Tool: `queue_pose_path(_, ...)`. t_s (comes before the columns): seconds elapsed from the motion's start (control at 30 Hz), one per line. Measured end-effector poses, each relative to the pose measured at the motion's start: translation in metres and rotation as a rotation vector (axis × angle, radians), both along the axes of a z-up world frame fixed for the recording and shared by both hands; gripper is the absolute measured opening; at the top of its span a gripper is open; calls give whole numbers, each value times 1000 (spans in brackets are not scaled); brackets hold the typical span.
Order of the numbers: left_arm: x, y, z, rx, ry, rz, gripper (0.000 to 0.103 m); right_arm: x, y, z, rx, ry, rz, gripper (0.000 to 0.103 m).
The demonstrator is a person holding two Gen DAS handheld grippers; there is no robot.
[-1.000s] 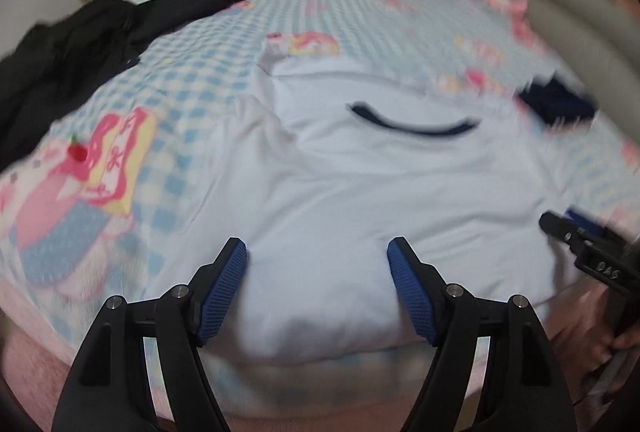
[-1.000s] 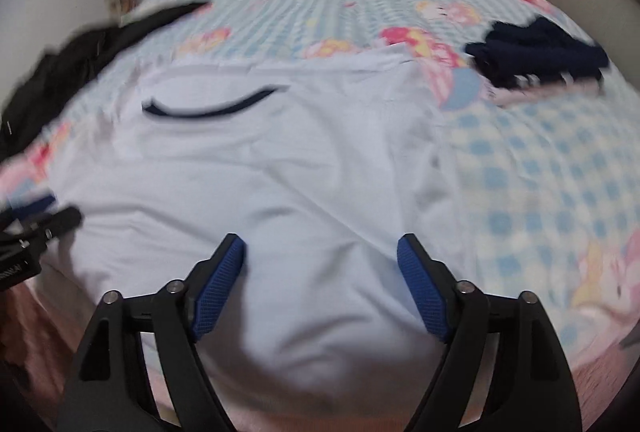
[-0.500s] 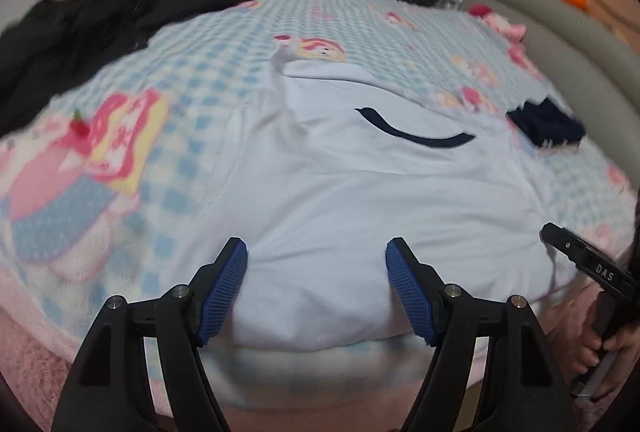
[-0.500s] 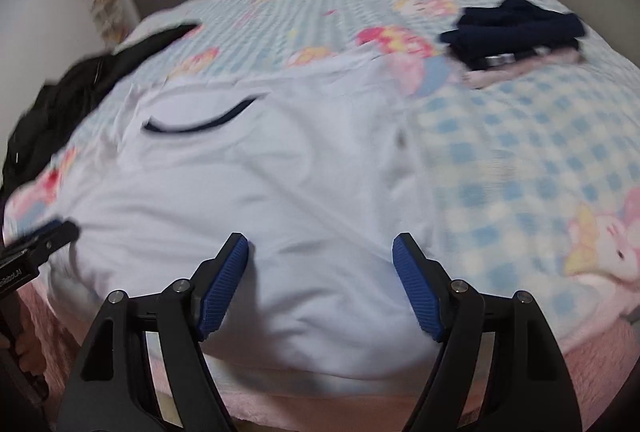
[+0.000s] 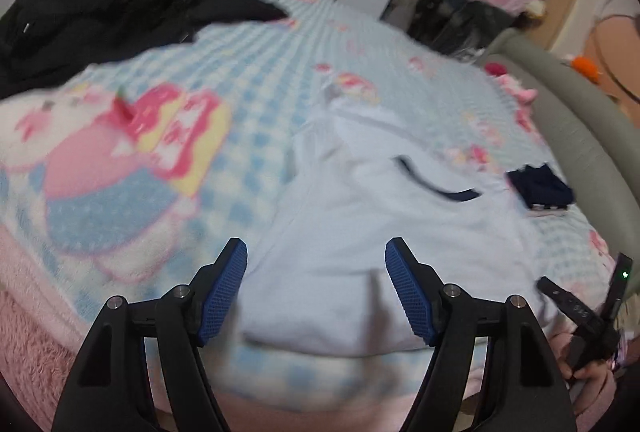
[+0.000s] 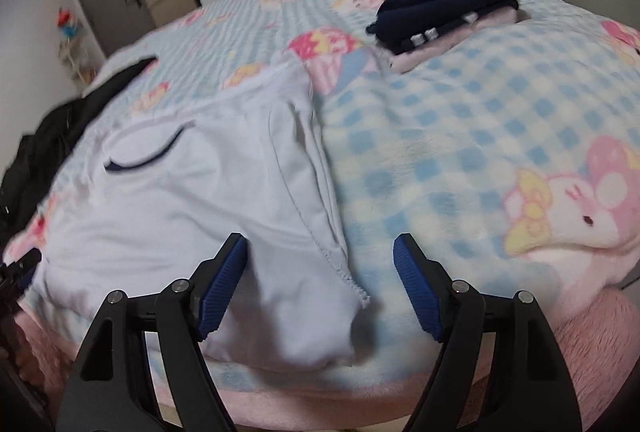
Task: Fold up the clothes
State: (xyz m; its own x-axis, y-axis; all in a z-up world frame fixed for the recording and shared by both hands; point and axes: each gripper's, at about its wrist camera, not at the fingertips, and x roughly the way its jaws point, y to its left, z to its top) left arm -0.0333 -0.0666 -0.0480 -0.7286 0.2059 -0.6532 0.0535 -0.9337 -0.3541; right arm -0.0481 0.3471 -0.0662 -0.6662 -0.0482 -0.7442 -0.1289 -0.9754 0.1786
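The white shirt (image 6: 168, 216) lies flat on the bed (image 6: 440, 159), ready for folding; the left gripper (image 5: 316, 288) and the right gripper (image 6: 320, 288) hover wide and empty above its hem corners. I think they will grasp there.

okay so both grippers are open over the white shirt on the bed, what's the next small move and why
Probably lower each gripper onto its bottom corner of the white shirt and close. The left gripper and right gripper both hang open, holding nothing. The shirt lies flat on the blanket, and its right hem corner sits between the right gripper's fingers.
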Motion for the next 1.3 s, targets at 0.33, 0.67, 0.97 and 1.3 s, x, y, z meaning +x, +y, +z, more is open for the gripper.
queue_pose_path(0.33, -27, 80, -24, -180, -79, -184, 75, -2, -43, -22, 123, -74, 88, 79)
queue_pose_path(0.67, -5, 58, 6, -186, 53, -78, 74, 16, -19, 5, 14, 3, 8, 73)
queue_pose_path(0.97, -12, 90, -16, -261, -12, -170, 77, 26, 18, -6, 5, -89, -89, 73)
queue_pose_path(1.3, 10, -36, -12, -91, -153, 207, 75, 34, 28, -3, 7, -76, -132, 73)
